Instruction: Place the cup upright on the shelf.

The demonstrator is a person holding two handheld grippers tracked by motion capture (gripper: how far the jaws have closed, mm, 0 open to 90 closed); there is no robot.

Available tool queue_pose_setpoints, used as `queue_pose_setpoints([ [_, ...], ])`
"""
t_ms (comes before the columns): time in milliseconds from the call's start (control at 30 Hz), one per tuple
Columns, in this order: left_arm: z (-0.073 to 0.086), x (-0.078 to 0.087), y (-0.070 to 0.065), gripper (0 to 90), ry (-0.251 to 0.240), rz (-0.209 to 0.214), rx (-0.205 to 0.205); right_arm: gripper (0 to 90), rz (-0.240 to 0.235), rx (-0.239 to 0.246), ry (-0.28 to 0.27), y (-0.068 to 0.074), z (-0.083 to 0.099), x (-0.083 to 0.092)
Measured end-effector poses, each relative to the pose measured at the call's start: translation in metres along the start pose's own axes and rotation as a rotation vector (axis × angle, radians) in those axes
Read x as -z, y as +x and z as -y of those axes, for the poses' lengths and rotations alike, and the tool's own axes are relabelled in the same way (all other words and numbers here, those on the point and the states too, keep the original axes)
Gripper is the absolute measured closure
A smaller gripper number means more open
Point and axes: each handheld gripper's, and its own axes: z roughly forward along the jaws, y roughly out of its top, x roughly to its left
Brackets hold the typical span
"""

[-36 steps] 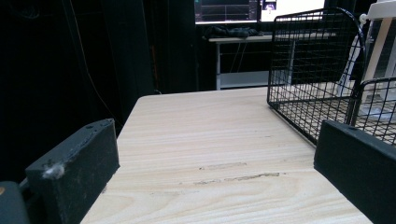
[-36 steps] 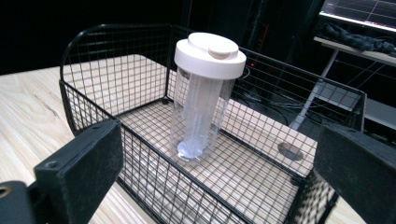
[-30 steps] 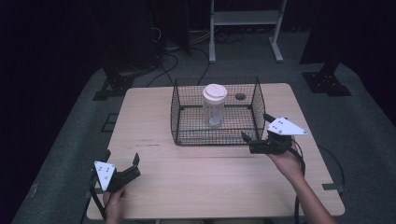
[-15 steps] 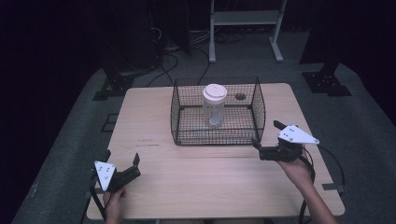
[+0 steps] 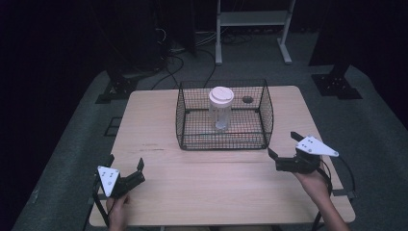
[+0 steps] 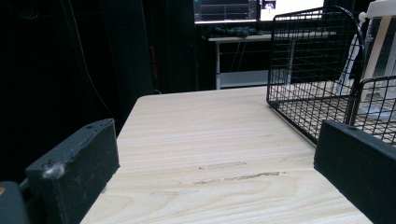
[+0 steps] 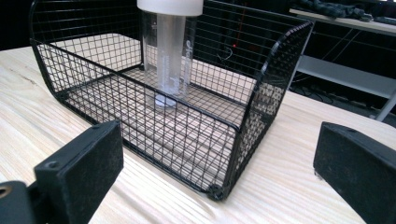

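Holding both tools low over the pale wooden table [image 5: 202,183], I have my left gripper [image 5: 126,169] spread wide and empty near the front left corner. My right gripper [image 5: 284,151], jaws parted and empty, sits by the right edge. Farther back, a black wire basket [image 5: 267,111] holds an upright clear plastic tumbler with a white lid [image 5: 221,107].

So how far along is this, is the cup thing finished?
Looks done: the clear plastic cup with a white lid stands upright inside the black wire basket. In hand: nothing; left gripper and right gripper are open, empty. What remains is unclear.
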Motion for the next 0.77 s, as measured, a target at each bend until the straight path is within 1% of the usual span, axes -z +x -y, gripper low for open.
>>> queue_pose_setpoints([
  [133,0.0,0.0,0.0,0.0,0.0,0.0,0.001,1.1,0.013,-0.011,0.004,-0.003,0.006,0.003],
  [200,0.0,0.0,0.0,0.0,0.0,0.0,0.001,1.1,0.015,-0.027,0.006,-0.005,0.009,0.005],
  [300,0.0,0.0,0.0,0.0,0.0,-0.001,0.0,1.0,0.03,-0.014,0.011,-0.007,0.013,0.006],
  [333,0.0,0.0,0.0,0.0,0.0,-0.001,0.0,1.1,0.029,-0.024,0.011,-0.007,0.014,0.007],
  [500,0.0,0.0,0.0,0.0,0.0,-0.001,0.0,1.1,0.037,-0.028,0.017,-0.009,0.021,0.009],
  [600,0.0,0.0,0.0,0.0,0.001,0.0,-0.002,1.1,0.036,-0.039,0.023,-0.009,0.024,0.01],
  [767,0.0,0.0,0.0,0.0,-0.001,0.001,-0.001,1.1,0.035,-0.031,0.02,-0.006,0.025,0.013],
])
